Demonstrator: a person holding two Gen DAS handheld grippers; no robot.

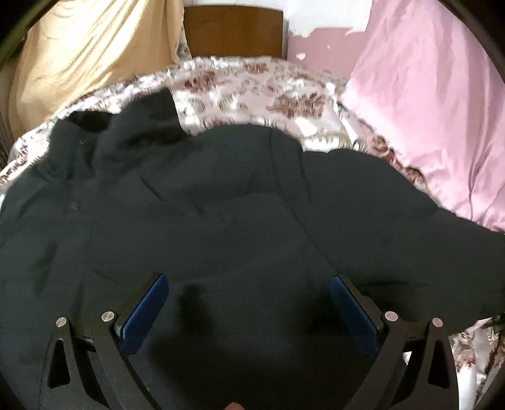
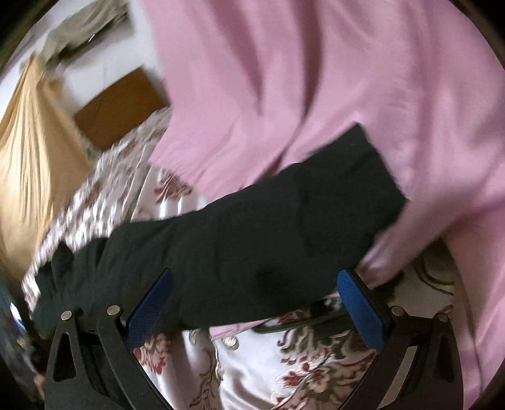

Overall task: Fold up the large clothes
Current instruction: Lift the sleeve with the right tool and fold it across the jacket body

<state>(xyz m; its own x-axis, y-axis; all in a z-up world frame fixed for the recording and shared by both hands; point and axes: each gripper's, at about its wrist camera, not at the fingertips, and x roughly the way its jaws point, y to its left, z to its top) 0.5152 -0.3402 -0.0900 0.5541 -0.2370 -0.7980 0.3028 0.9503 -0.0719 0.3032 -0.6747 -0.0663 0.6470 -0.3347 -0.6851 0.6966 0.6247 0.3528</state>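
Observation:
A large dark jacket [image 1: 221, 202] lies spread across a bed with a floral cover [image 1: 252, 85]. Its collar [image 1: 148, 116] points to the far left and one sleeve [image 1: 410, 220] runs off to the right. My left gripper [image 1: 249, 280] hovers over the jacket's body, open, with blue pads [image 1: 145, 312] wide apart and nothing between them. In the right wrist view the same sleeve [image 2: 252, 239] stretches diagonally, its cuff [image 2: 363, 176] resting on pink fabric. My right gripper [image 2: 255, 277] is open just above the sleeve's lower edge, holding nothing.
A pink sheet or pillow [image 1: 442, 104] is heaped on the right of the bed, also pink sheet [image 2: 315, 79]. A yellow cloth [image 1: 79, 56] hangs at the left and a brown headboard [image 1: 233, 28] stands behind. A dark flat object [image 2: 303, 318] lies on the floral cover [image 2: 284, 362].

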